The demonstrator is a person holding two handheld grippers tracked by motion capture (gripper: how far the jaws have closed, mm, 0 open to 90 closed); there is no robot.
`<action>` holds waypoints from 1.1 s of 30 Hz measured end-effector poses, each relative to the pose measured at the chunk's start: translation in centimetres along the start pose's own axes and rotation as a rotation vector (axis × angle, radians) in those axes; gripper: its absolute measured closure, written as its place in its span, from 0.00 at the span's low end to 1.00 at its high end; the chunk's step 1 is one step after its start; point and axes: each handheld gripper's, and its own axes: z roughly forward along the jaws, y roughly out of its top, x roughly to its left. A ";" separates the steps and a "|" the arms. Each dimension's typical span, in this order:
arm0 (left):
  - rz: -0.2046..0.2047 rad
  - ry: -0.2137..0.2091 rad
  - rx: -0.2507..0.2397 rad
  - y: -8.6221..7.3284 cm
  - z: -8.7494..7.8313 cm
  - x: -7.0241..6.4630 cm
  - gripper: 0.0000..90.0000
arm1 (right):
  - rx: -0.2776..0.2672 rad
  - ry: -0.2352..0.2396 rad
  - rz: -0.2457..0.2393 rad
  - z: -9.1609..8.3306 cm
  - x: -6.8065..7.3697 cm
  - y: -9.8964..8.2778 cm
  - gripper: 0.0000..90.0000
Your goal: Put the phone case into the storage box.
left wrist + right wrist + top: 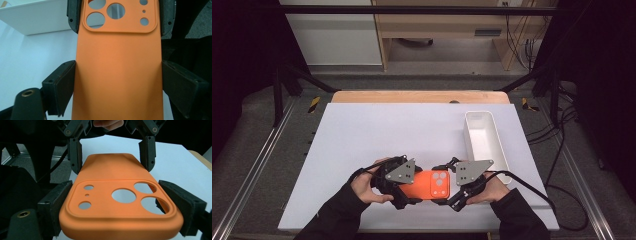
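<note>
**A:** Where is the case, and who has it?

**B:** I've got the orange phone case [432, 185] held between both claws, just over the near part of the worktop [377, 130]. My left claw [404, 187] is clamped across its plain end, pads pressed on the two long edges. My right claw [451, 192] grips the camera-cutout end the same way.

**A:** So which step is this?

**B:** I'd call it a two-handed hold, with the grip on the right end only just made. The white tray [484, 137] sits beyond my right hand, well apart from the case.

**A:** And next?

**B:** My guess is the case goes to that tray. For that I'd let one claw release cleanly first, keeping the other clenched so the soft shell doesn't twist or drop.
</note>
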 end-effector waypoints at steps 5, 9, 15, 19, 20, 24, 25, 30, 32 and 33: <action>-0.009 -0.008 0.006 0.0 0.0 0.1 0.17 | 0.004 0.007 0.009 0.0 -0.1 0.0 0.18; -0.018 -0.013 0.003 0.0 0.0 0.1 0.17 | 0.005 0.015 0.020 -0.1 -0.2 0.0 0.18; -0.023 -0.015 0.006 0.0 0.1 0.1 0.17 | 0.014 0.019 0.028 -0.1 -0.2 0.1 0.18; -0.031 -0.004 0.003 0.0 0.1 0.2 0.16 | 0.016 0.009 0.032 -0.1 -0.2 0.1 0.18; -0.040 -0.003 0.000 0.0 0.1 0.3 0.16 | 0.015 0.005 0.035 -0.2 -0.2 0.2 0.18; -0.067 0.004 0.007 -0.1 0.0 0.4 0.12 | 0.012 -0.003 0.037 -0.4 -0.3 0.3 0.18; -0.072 0.004 0.007 -0.1 0.0 0.4 0.11 | 0.012 -0.005 0.040 -0.5 -0.3 0.4 0.18; -0.101 0.014 -0.010 -0.3 -0.2 0.6 0.05 | 0.030 -0.021 0.036 -1.0 -0.4 0.5 0.18; -0.113 0.017 -0.018 -0.4 -0.2 0.6 0.04 | 0.037 -0.024 0.035 -1.2 -0.5 0.6 0.18; -0.113 0.017 -0.018 -0.4 -0.2 0.6 0.04 | 0.037 -0.024 0.035 -1.2 -0.5 0.6 0.18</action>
